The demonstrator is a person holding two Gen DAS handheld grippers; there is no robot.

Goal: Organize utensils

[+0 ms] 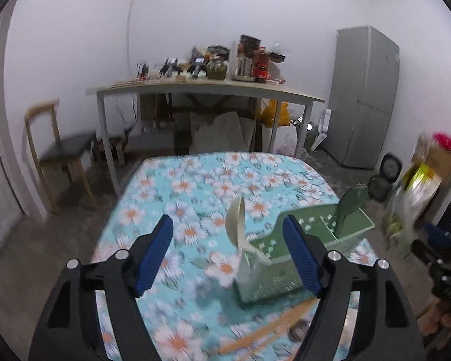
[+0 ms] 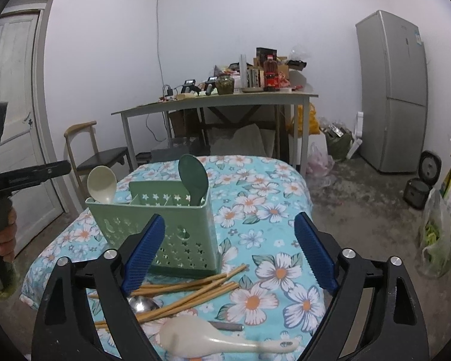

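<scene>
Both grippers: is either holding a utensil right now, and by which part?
Nothing is held. The left gripper is open; the cream plastic ladle stands in the green perforated caddy. The right gripper is open and empty.

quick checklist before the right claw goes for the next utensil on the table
1. Right claw open and empty: ok.
2. Left claw open, clear of the cream spoon in the caddy: ok.
3. Green caddy upright on the tablecloth: ok.
4. White rice paddle lying free, nothing on top: ok.
5. Chopsticks neatly separable: not ok, they lie crossed in a pile over a metal spoon.
6. Free compartment in the caddy: cannot tell; the green spoon stands at the other end.
</scene>
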